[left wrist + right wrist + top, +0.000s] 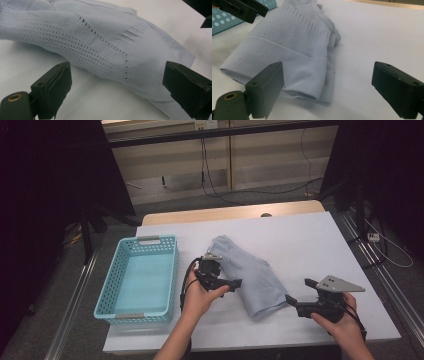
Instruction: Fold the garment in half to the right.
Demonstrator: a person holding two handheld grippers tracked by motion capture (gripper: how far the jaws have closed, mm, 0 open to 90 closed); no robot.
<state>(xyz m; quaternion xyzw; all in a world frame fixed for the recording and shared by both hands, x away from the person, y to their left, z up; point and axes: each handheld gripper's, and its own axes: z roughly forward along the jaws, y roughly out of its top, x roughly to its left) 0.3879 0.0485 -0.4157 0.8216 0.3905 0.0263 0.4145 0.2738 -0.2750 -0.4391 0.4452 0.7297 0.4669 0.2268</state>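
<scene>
**Folded garment between two open claws**

Nearest, the right claw (292, 304) sits low at the front of the white table (310, 240), its jaws spread wide with nothing between them, pointing at the near end of the pale blue folded garment (250, 277). Just left of the garment, the left claw (234, 284) hovers beside its long edge, jaws likewise apart and empty. The garment lies flat mid-table. Farther left stands a turquoise basket (115, 285), well apart from the cloth
</scene>
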